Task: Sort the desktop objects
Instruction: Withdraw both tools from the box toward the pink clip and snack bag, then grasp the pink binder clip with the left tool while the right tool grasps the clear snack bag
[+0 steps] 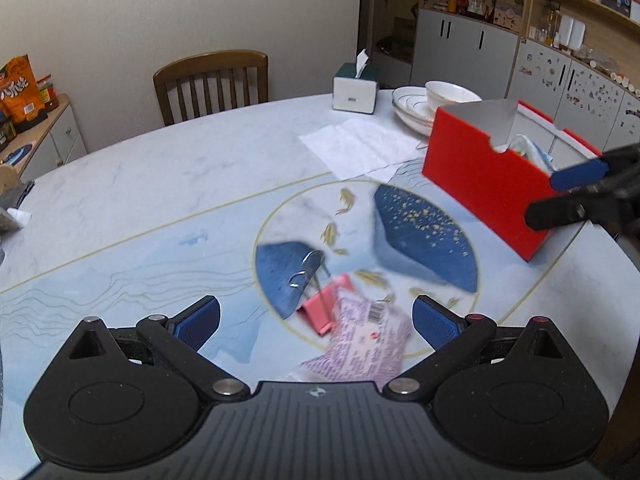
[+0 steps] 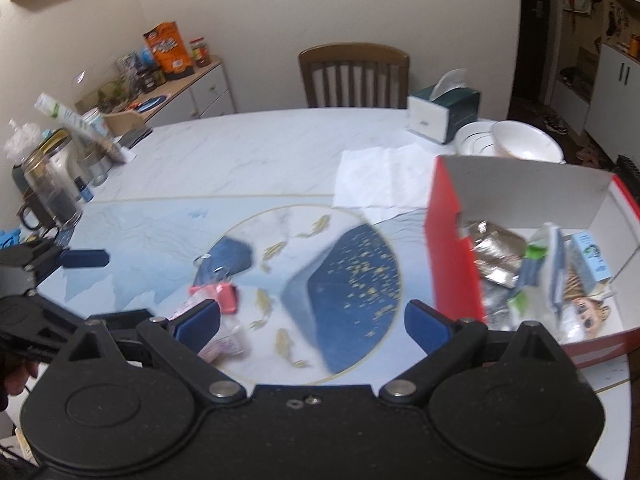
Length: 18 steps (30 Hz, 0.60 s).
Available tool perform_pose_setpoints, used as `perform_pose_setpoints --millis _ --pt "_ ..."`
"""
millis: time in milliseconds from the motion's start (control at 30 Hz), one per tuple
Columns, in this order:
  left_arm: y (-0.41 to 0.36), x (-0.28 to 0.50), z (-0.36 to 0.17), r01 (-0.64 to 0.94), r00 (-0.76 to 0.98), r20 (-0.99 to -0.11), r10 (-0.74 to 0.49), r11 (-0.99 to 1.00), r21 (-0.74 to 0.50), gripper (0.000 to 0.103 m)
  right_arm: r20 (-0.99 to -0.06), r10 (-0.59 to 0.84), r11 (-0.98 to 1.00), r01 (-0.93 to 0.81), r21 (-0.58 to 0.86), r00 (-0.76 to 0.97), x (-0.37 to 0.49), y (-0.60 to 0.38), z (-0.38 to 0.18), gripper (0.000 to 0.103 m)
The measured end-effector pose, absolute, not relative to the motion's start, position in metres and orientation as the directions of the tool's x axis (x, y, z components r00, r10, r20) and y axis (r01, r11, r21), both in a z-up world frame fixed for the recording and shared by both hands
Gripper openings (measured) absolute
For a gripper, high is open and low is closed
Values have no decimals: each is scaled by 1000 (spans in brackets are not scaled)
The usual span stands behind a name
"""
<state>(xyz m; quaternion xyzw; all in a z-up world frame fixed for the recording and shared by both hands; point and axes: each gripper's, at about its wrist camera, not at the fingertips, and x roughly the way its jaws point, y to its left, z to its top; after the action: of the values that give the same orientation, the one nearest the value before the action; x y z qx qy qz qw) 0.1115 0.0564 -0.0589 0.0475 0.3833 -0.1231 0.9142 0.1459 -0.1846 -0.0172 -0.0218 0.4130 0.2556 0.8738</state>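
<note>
A pink binder clip [image 1: 320,309] with wire handles and a pinkish-purple packet [image 1: 362,344] lie on the table's round blue pattern, between and just ahead of my left gripper's [image 1: 316,322] open, empty fingers. In the right wrist view the clip [image 2: 218,295] and packet [image 2: 224,344] lie by the left finger of my right gripper [image 2: 312,322], which is open and empty. A red box [image 2: 452,256] with several packets inside stands at the right; it also shows in the left wrist view [image 1: 484,184]. The right gripper shows beside the box [image 1: 580,192].
A white tissue sheet [image 1: 360,146], a tissue box [image 1: 355,88] and stacked white bowls [image 1: 432,106] sit at the far side. A wooden chair [image 2: 354,74] stands behind the table. Jars and bottles [image 2: 48,184] crowd the table's left edge. The left gripper [image 2: 60,268] shows at left.
</note>
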Motion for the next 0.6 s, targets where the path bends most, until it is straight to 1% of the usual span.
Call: perform_pose_setpoints --millis 233,467,600 --pt "78 129 -73 235 672 -723 -161 972 2 103 -769 427 853 -495 168 475 130 -154 -35 98" --pt "99 135 -101 201 632 -768 -100 979 38 103 -779 423 856 -485 177 463 126 -132 -44 98" --pt "102 138 -111 214 623 -777 -89 975 60 103 -781 427 858 -476 192 455 129 -120 -46 98"
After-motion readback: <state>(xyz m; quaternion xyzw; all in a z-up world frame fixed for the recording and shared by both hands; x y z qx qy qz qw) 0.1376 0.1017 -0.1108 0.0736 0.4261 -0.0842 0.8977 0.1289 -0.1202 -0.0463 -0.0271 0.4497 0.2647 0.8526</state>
